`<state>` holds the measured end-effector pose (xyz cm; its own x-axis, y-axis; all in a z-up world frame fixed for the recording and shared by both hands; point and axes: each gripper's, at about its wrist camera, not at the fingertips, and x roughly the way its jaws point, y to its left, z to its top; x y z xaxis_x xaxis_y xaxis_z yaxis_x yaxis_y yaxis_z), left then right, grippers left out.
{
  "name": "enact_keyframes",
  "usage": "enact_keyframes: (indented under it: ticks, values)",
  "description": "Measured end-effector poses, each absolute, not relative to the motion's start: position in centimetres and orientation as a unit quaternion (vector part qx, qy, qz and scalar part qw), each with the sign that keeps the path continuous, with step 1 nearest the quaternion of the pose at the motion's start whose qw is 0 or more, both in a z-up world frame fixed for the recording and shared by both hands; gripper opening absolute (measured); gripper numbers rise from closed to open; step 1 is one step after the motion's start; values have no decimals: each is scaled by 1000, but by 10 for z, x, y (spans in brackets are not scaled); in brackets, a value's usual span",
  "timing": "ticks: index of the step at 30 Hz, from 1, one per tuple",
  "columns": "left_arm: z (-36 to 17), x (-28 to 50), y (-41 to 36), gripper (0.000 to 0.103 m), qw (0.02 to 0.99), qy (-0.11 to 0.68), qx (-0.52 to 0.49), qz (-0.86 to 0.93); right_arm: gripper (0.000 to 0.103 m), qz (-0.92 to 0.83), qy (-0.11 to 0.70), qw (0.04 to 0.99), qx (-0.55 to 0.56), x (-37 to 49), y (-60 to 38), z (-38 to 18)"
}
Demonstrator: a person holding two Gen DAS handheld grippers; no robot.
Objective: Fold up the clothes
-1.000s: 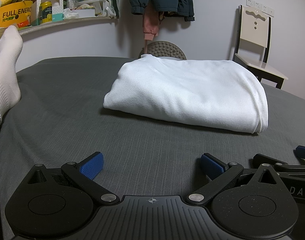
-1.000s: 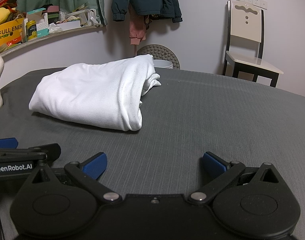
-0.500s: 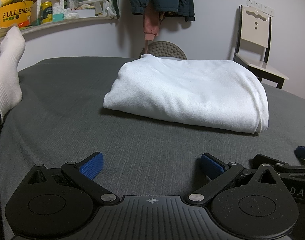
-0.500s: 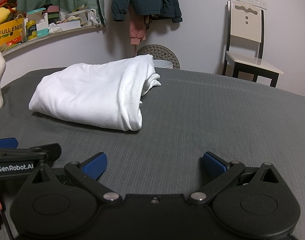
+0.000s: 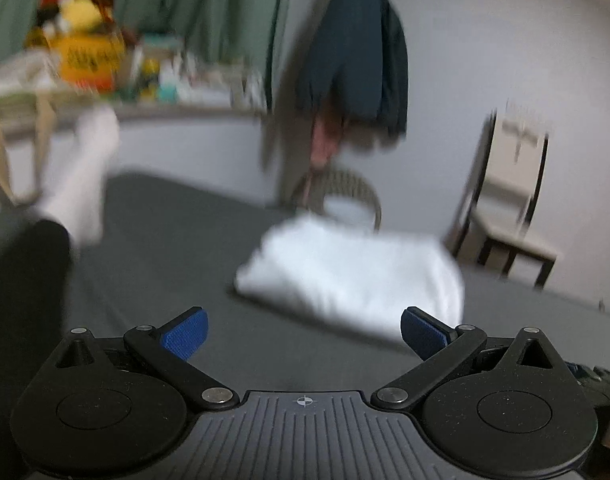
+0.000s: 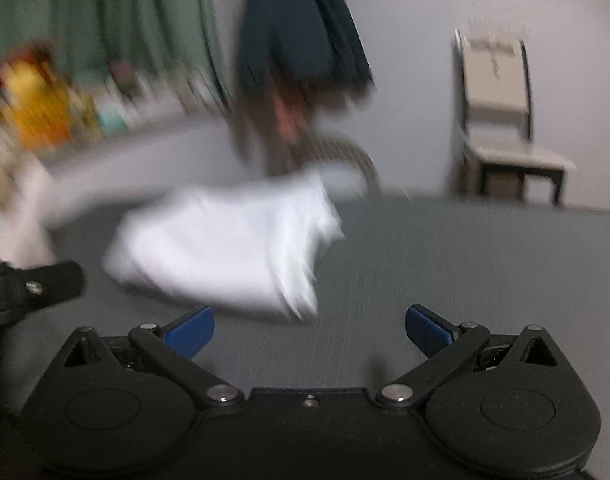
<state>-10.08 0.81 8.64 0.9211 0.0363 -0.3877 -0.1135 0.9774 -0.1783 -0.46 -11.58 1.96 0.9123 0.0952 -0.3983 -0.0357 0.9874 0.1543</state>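
Note:
A folded white garment (image 5: 349, 276) lies on the dark grey bed cover (image 5: 169, 264); both views are blurred by motion. My left gripper (image 5: 303, 332) is open, its blue pads wide apart with nothing between them, and sits well short of the garment. The right wrist view has the same white garment (image 6: 225, 248) ahead and to the left. There my right gripper (image 6: 309, 330) is also open and empty, near the garment's right end. Part of the left gripper's body (image 6: 29, 288) shows at the left edge of the right wrist view.
A person's leg in a white sock (image 5: 81, 184) rests on the bed at the left. A cluttered shelf (image 5: 105, 76) runs along the wall. Dark jackets (image 5: 357, 44) hang above a round stool (image 5: 341, 196). A cream chair (image 5: 513, 208) stands at the right.
Both grippers have lifted and pulled back, so the garment looks smaller and farther off and the views are now blurred. The garment itself has not moved. Both stay open.

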Motion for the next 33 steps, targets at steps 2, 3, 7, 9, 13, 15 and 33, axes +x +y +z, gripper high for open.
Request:
enact_keyframes:
  ticks: [2, 3, 7, 9, 13, 15, 33]
  values:
    - [119, -139, 24, 103, 977, 160, -135, 46, 103, 61, 155, 983, 72, -41, -115, 50]
    - [135, -161, 34, 103, 976, 147, -156, 44, 103, 74, 133, 986, 70, -61, -114, 65]
    - [185, -243, 66, 103, 978, 143, -153, 23, 103, 130, 101, 984, 67, -133, -103, 113]
    - [201, -280, 86, 103, 982, 146, -118, 32, 103, 158, 97, 981, 62, -167, -97, 123]
    - [205, -343, 153, 103, 970, 178, -125, 108, 103, 184, 80, 977, 70, -226, -87, 129]
    - [200, -371, 187, 103, 959, 199, -122, 159, 103, 184, 74, 977, 78, -246, -84, 126]
    - [137, -556, 367, 99, 844, 392, -118, 346, 103, 267, 171, 941, 119, -274, -70, 90]
